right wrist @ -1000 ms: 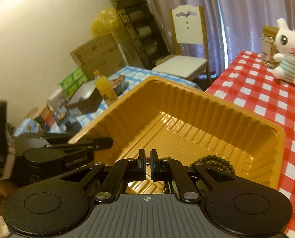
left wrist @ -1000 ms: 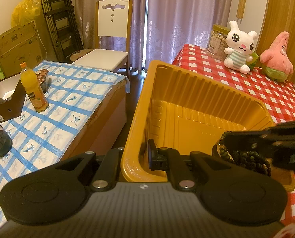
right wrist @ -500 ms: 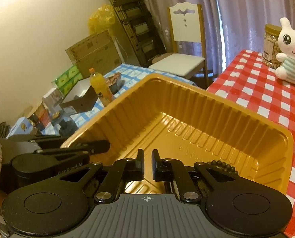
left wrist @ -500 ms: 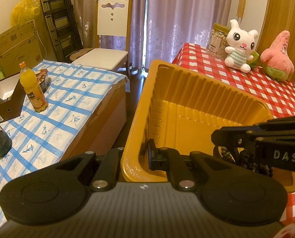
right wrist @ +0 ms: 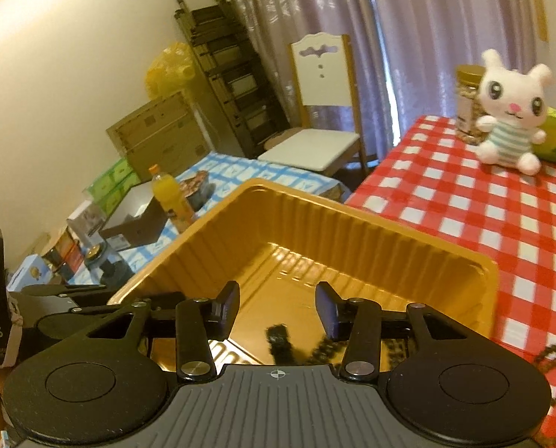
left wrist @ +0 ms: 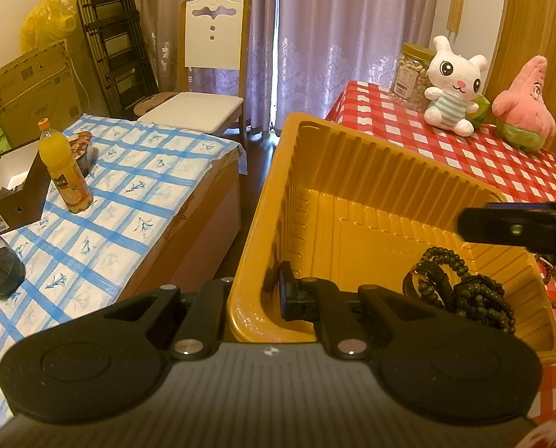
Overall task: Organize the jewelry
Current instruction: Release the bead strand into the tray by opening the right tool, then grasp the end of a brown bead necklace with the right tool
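Red-check table (left wrist: 494, 160); beads (left wrist: 476, 295) sharp from left only.

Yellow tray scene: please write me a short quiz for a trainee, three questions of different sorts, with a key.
1. True or false: the right tool is shut on a bracelet.
2. What does the left tool clamp? A: the near wall of the yellow tray. B: the juice bottle. C: the plush rabbit.
3. Fill in: the dark bead bracelets lie ___ the tray.

Key: 1 false, it stands open above the tray. 2 A. 3 inside.
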Demonstrator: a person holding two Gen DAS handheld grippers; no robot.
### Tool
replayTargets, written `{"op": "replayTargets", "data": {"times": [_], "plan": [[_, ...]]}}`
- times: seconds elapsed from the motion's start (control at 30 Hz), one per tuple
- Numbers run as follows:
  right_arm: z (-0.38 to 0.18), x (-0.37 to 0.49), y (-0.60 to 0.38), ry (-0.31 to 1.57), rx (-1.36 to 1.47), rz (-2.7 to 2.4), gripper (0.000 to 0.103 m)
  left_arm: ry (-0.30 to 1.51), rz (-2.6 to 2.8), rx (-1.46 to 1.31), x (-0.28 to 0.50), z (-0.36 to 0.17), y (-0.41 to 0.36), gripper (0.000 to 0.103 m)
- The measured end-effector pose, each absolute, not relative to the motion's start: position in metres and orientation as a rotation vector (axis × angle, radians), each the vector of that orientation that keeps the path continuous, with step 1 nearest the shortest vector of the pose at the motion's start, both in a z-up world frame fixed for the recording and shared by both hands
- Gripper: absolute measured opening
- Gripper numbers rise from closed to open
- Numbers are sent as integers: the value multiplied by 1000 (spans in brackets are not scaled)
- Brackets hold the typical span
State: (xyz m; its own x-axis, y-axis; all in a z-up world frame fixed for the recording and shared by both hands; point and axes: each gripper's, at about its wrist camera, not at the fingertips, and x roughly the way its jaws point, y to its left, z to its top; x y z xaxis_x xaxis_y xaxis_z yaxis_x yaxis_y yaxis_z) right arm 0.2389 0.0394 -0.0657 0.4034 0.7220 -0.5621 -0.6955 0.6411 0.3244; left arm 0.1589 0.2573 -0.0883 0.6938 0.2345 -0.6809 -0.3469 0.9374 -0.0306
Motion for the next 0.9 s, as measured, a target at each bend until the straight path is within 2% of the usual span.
{"op": "replayTargets", "data": {"times": [0.3, 0.63, 0.9], "plan": [[-68, 234, -25, 744, 73, 767, 46, 736, 328, -159, 158, -88, 260, 9], [-97, 220, -121, 845, 127, 530, 46, 737, 326, -156, 159, -88, 259, 9], [-112, 213, -157, 880, 105, 422, 46, 737, 327, -155, 158, -88, 259, 9]]}}
